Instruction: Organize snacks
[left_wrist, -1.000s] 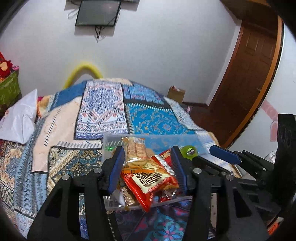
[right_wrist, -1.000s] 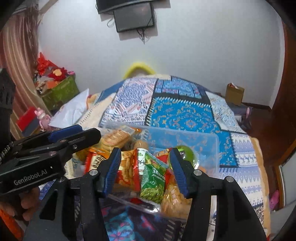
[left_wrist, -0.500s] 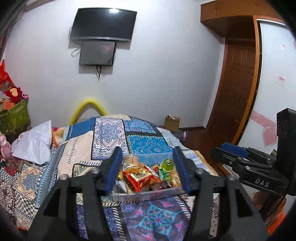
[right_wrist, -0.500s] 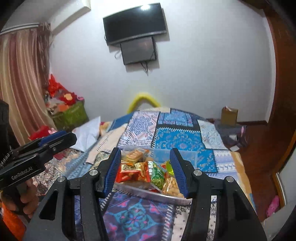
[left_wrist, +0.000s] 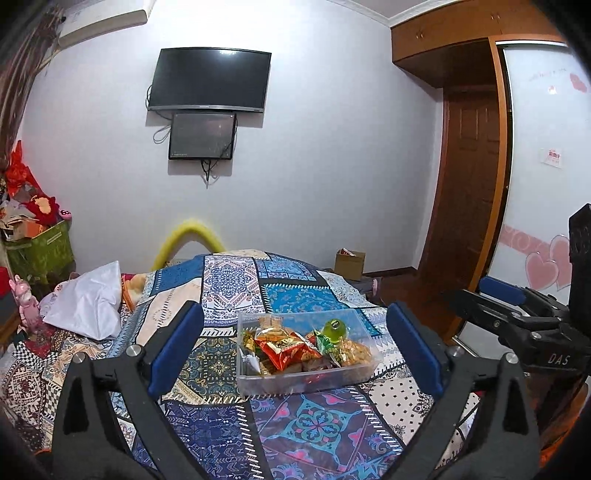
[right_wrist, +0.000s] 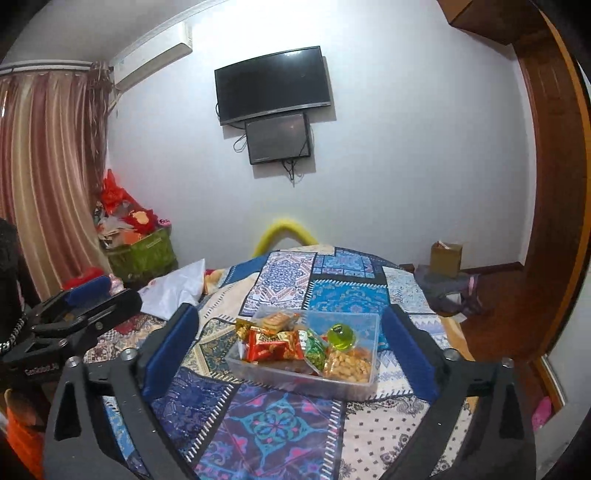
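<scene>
Left claw (left_wrist: 295, 347) and right claw (right_wrist: 290, 349) just opened wide, both empty, snack box (left_wrist: 295, 382) on bed (left_wrist: 310, 428)

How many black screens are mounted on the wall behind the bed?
2. The large television hangs high on the white wall; the smaller screen is directly under it, its top edge just beneath the television's bottom edge. No others are visible in either wrist view.
</scene>
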